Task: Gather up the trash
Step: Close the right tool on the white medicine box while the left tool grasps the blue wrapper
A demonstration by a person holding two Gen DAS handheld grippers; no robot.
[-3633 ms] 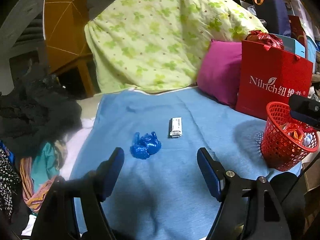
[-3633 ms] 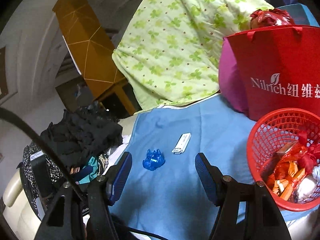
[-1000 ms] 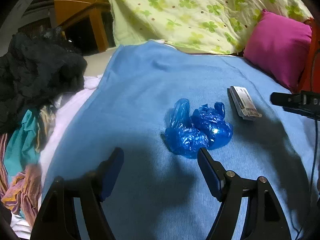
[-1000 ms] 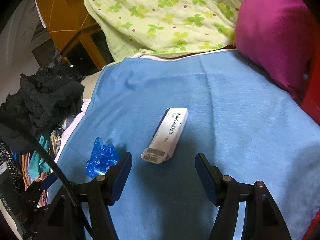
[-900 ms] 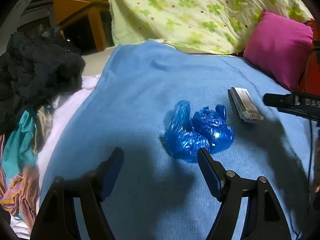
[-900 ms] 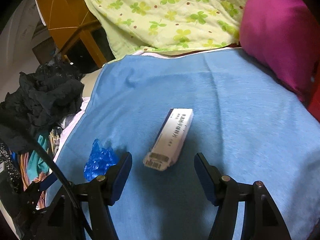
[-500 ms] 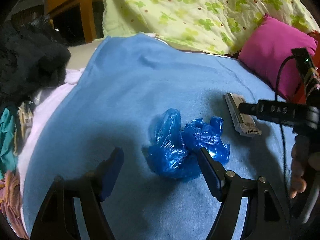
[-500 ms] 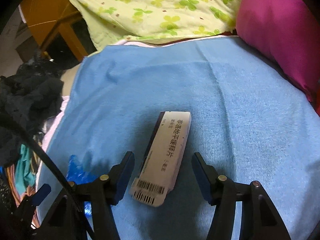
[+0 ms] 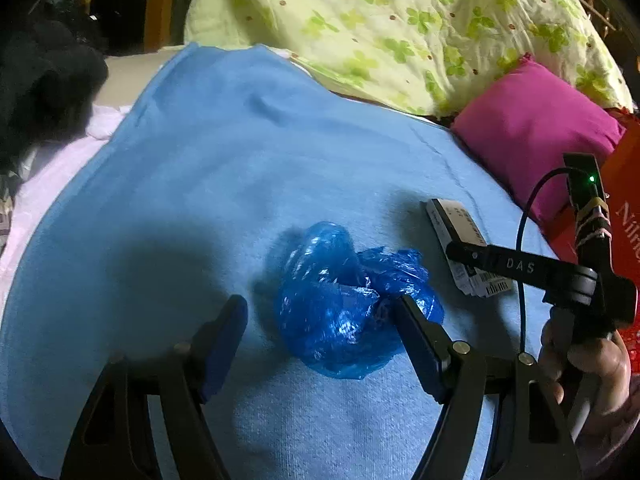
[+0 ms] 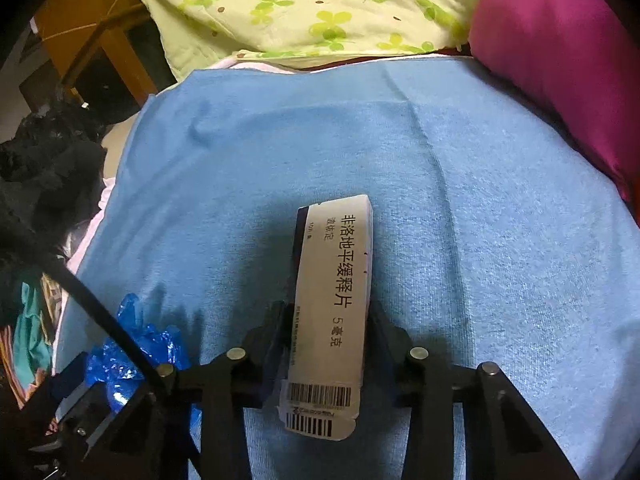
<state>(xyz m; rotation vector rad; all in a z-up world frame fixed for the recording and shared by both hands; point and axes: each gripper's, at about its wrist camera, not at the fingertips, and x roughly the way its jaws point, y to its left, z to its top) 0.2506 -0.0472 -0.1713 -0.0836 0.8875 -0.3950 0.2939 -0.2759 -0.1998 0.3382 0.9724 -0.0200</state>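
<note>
Your right gripper closing on box, probably touching | left gripper apart around bag, lower centre | nothing collected yet

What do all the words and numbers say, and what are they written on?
"非洛地平缓释片" on the white medicine box between the right gripper fingers.
"5毫克" lower on the same box.
"DAS" on a black finger of that gripper.
"Nilri", cut off at the edge, on the red bag.
Small print and barcode digits on the box: too small to read.
</note>
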